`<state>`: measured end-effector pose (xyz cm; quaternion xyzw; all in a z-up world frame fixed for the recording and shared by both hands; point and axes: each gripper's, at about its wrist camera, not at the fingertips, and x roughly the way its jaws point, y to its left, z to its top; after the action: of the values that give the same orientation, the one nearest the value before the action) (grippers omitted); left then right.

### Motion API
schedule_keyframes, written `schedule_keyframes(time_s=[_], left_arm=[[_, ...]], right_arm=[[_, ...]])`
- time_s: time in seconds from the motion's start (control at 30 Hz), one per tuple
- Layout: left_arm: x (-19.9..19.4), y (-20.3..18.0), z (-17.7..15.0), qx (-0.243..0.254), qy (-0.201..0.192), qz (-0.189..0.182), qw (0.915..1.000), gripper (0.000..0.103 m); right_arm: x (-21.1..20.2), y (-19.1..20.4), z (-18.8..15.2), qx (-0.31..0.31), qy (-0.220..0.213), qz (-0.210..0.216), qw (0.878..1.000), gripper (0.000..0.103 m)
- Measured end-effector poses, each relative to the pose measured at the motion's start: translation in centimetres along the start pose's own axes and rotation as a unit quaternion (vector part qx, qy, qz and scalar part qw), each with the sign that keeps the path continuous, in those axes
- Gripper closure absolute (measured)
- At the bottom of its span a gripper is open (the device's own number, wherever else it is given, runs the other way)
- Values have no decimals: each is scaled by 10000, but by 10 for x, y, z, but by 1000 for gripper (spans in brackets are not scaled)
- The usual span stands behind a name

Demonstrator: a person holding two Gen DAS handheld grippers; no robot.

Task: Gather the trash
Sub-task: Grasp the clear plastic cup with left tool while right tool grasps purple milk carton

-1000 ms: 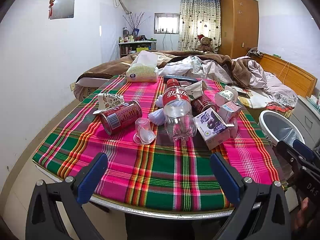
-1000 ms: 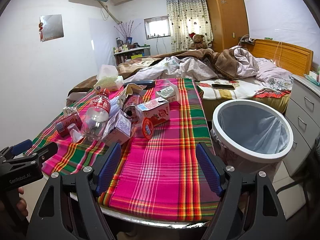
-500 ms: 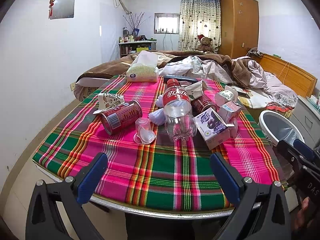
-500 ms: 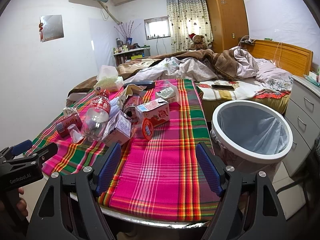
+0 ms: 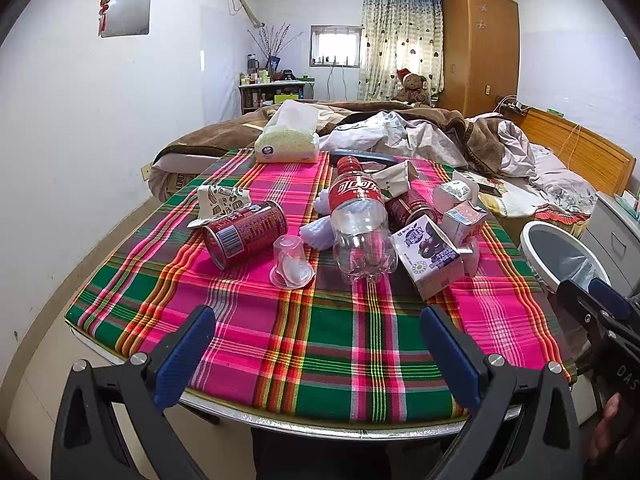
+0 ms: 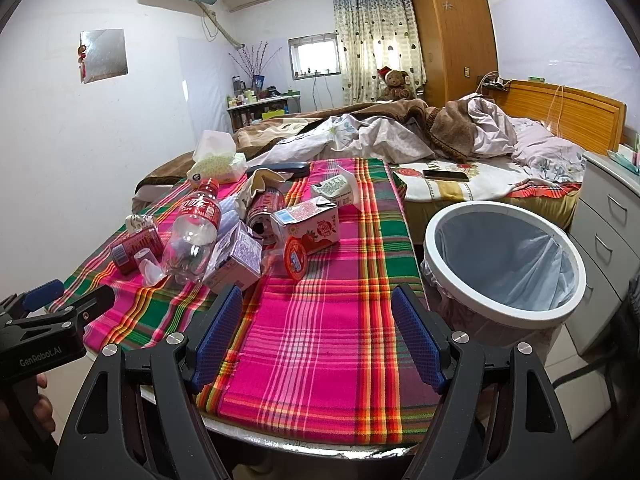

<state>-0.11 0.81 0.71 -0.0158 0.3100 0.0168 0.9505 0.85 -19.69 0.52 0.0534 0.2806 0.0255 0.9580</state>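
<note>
Two grippers — left gripper point(image 5: 316, 344), right gripper point(image 6: 316, 332) — fingers spread, empty; crumpled clear bottle point(image 5: 358, 224), round bin point(image 6: 504, 264)

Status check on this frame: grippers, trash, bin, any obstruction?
Left gripper open, empty, short of the trash. Right gripper open, empty, over bare tablecloth. Bottle, cans, cartons piled mid-table, untouched. Bin at table's right, unobstructed.

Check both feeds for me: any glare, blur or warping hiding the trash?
Left wrist view: sharp, evenly lit; fisheye bows the table edge; the window blows out. Right wrist view: equally sharp; the bin rim looks stretched, and the clear bottle shows only faint highlights.
</note>
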Motion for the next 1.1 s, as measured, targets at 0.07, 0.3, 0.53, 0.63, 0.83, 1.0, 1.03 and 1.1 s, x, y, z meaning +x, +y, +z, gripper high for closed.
schedule_keyframes(time_s=[0.07,0.3,0.53,0.63,0.83,1.0,1.03,1.1], left_arm=[[1,1,0,-11,10,-5,10000,0],[18,11,3,-49,174,-126,9998,0],[44,28,7,10,318,-13,9995,0],[56,41,12,-150,357,-150,9991,0],[79,60,18,-314,512,-180,9980,0],[91,63,22,-371,631,-496,9961,3],[94,63,23,-347,659,-523,9959,3],[101,61,27,-320,744,-602,9949,8]], right_arm=[[0,0,0,2,-4,0,10000,24],[9,2,5,62,22,208,9998,24],[38,11,11,129,315,497,9982,24],[50,21,14,123,397,656,9970,24],[74,36,20,-40,607,684,9958,24],[86,42,21,-47,814,692,9943,24],[87,42,21,-50,835,687,9941,25],[91,43,21,-53,906,655,9937,25]])
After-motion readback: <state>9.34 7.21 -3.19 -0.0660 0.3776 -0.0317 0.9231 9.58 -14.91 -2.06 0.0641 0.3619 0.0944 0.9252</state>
